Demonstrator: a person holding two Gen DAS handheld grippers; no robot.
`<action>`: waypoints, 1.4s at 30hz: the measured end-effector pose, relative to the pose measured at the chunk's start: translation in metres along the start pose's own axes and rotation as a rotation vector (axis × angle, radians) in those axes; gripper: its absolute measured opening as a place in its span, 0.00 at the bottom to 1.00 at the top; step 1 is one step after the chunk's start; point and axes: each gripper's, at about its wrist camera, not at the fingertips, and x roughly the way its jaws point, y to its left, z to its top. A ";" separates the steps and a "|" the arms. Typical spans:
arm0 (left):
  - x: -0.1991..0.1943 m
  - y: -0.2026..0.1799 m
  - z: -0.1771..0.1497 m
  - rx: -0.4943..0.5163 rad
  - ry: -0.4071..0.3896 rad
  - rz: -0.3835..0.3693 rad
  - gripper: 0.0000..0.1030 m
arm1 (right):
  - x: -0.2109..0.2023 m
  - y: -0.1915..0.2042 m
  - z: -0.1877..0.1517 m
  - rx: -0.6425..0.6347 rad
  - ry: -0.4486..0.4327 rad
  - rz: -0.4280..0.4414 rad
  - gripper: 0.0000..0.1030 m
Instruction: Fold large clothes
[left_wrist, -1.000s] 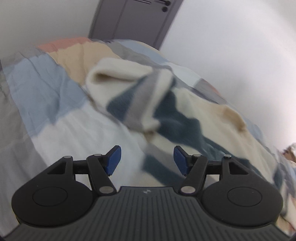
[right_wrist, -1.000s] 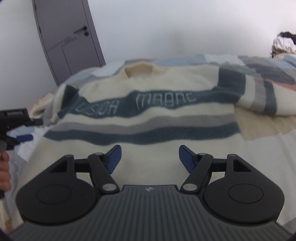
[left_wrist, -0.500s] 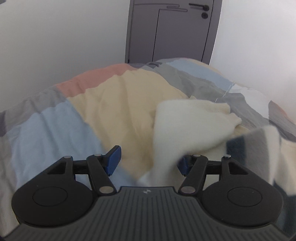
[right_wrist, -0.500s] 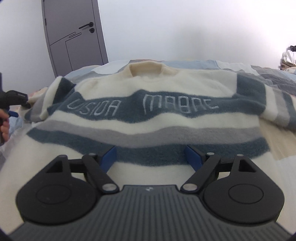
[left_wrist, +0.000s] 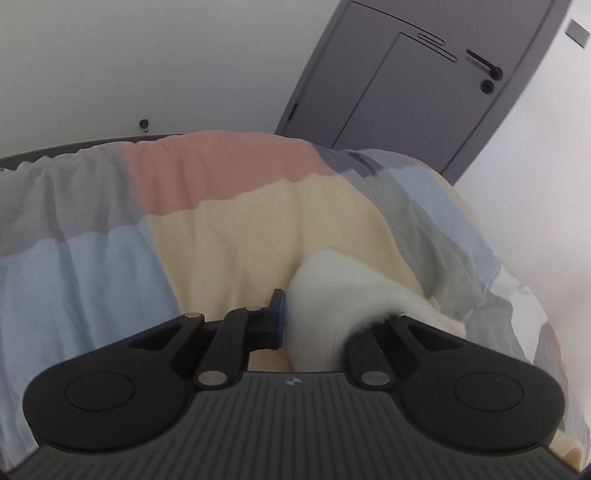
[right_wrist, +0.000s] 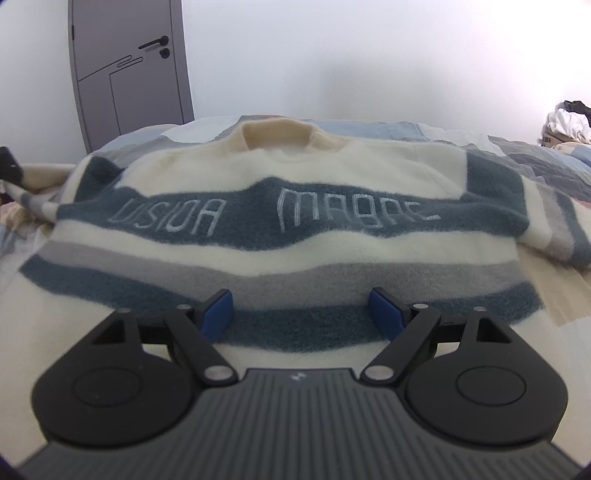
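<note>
A cream sweater (right_wrist: 295, 162) with blue and grey stripes and pale lettering lies flat, front up, on the bed in the right wrist view. My right gripper (right_wrist: 301, 314) is open and empty, low over its lower blue stripe. In the left wrist view my left gripper (left_wrist: 317, 317) is closed on the sweater's cream sleeve cuff (left_wrist: 332, 291). The cuff fills the gap between the fingers and hides the right finger's pad.
The bed has a patchwork cover (left_wrist: 110, 251) of pink, yellow, blue and grey. A grey door (left_wrist: 406, 81) stands behind the bed; it also shows in the right wrist view (right_wrist: 129, 66). A pile of clothes (right_wrist: 569, 122) lies at the far right.
My left gripper swung left off the sweater body to the sleeve end and closed on the cuff. My right gripper moved forward and lower over the sweater's body, still open.
</note>
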 end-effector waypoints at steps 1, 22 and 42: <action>0.000 0.008 0.001 -0.012 -0.003 -0.014 0.14 | 0.001 0.001 0.001 -0.003 0.001 -0.005 0.81; -0.054 0.090 -0.028 -0.116 -0.127 -0.150 0.53 | 0.000 0.000 0.000 0.005 -0.015 0.004 0.81; -0.093 0.059 -0.057 0.477 -0.017 0.146 0.69 | -0.001 -0.001 -0.001 0.006 -0.024 0.010 0.81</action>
